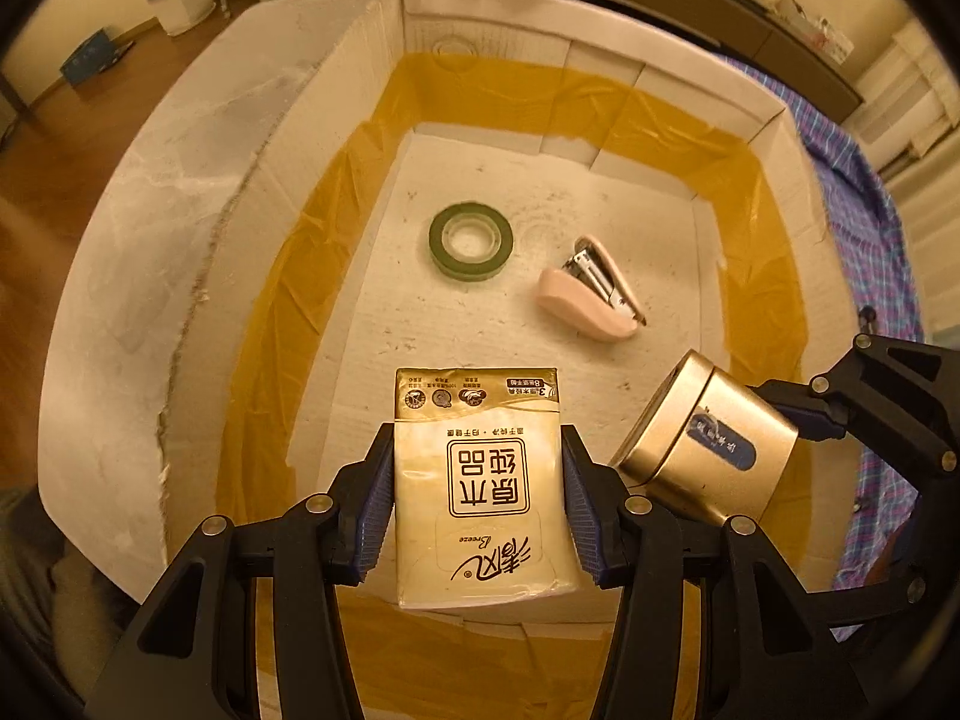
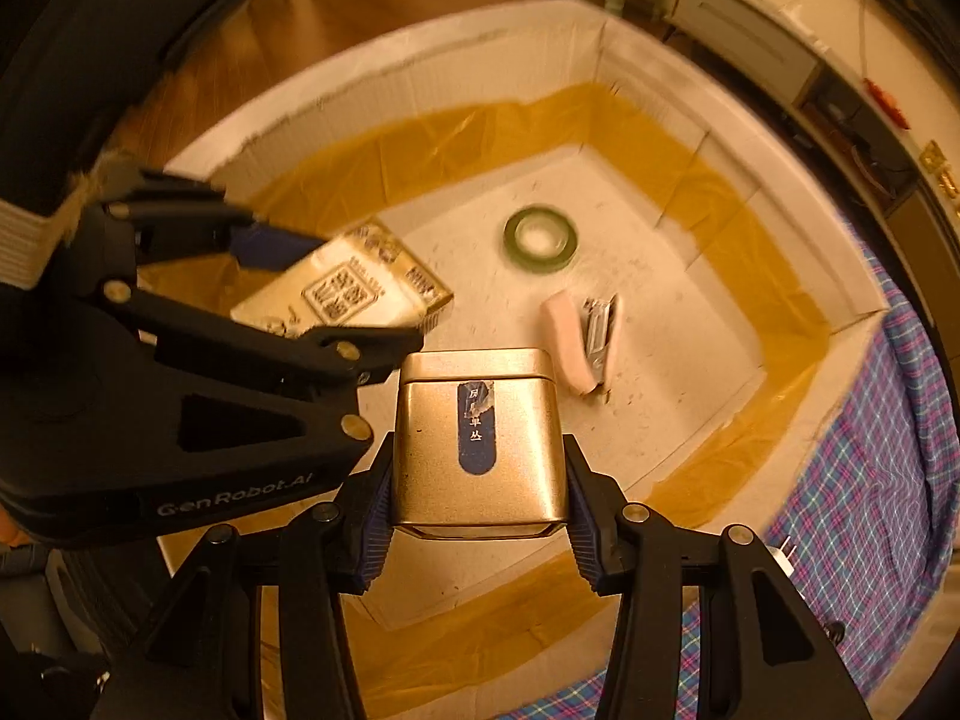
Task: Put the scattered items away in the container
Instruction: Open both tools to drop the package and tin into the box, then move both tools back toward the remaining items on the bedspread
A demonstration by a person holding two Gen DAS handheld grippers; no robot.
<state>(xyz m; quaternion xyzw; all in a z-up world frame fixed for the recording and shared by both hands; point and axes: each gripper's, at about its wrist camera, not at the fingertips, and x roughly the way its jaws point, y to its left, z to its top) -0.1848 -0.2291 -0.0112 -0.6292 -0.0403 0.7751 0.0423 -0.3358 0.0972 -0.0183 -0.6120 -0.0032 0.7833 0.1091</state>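
My left gripper is shut on a pale tissue pack with printed characters, held over the inside of a white cardboard box lined with yellow tape. My right gripper is shut on a gold tin with a dark blue label, also above the box. The tin shows at the right of the left wrist view, the tissue pack at the left of the right wrist view. On the box floor lie a green tape roll and a pink stapler.
The box sits on a blue plaid cloth. Wooden floor lies beyond the box's left wall. Low cabinets and a stool stand at the back of the room.
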